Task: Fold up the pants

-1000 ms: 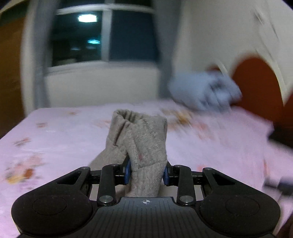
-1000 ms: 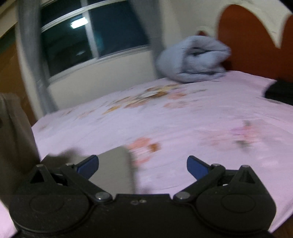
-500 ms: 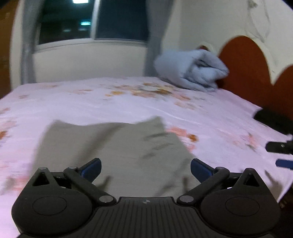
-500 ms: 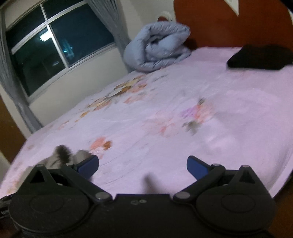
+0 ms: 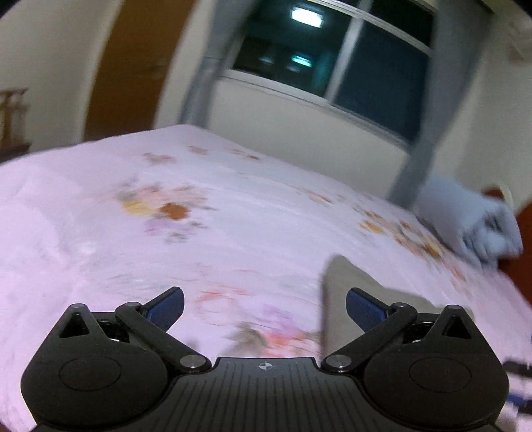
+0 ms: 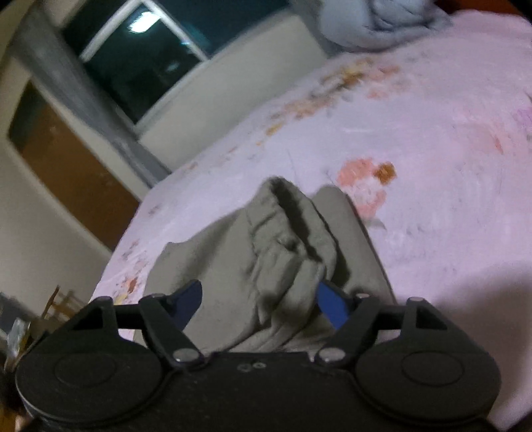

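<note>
Grey-beige pants (image 6: pixel 266 252) lie on the pink floral bed (image 6: pixel 449 149), with a bunched cuff end rising in a hump over the flat part. My right gripper (image 6: pixel 259 302) is open, its blue-padded fingers straddling the bunched fabric without pinching it. My left gripper (image 5: pixel 264 307) is open and empty above the bed (image 5: pixel 166 239). In the left wrist view a flat edge of the pants (image 5: pixel 352 282) shows just right of centre, partly behind the right finger.
A rolled pale-blue duvet (image 5: pixel 472 229) lies at the head of the bed by the dark red headboard; it also shows in the right wrist view (image 6: pixel 375 20). A window with grey curtains (image 5: pixel 332 56) is behind the bed. A brown door (image 6: pixel 66 172) stands at the left.
My left gripper let go of the pants a second ago and has swung left, away from them. My right gripper has moved left and down over the bunched pants, its fingers narrower apart.
</note>
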`<act>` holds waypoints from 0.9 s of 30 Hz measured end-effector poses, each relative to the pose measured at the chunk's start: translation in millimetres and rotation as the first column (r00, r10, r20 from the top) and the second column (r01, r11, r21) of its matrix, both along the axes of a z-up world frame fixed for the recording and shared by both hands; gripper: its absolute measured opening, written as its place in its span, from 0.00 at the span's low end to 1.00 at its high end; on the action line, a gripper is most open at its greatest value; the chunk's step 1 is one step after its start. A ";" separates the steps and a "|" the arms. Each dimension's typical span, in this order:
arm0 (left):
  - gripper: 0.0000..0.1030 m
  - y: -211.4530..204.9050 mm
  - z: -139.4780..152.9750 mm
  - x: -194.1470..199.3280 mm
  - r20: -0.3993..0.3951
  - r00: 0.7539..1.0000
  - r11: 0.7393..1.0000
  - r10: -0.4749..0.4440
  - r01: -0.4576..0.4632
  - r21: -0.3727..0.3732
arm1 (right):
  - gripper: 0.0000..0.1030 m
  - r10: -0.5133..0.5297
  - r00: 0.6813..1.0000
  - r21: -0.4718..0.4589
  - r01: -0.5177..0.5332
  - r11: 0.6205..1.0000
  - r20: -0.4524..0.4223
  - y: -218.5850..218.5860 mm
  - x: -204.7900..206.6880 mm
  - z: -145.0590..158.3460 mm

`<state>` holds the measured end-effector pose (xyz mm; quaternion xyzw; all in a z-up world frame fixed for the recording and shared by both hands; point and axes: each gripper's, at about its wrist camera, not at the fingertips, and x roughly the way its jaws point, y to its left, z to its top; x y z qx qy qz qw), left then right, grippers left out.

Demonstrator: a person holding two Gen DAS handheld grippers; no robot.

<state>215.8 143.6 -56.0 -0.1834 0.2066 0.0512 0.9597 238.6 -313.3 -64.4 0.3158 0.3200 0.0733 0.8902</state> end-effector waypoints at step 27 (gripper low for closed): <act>1.00 43.0 -63.0 -16.7 0.048 0.991 0.972 0.128 -0.115 -0.205 | 0.32 -0.196 0.980 0.407 0.175 0.896 0.012 -46.5 -5.9 -82.0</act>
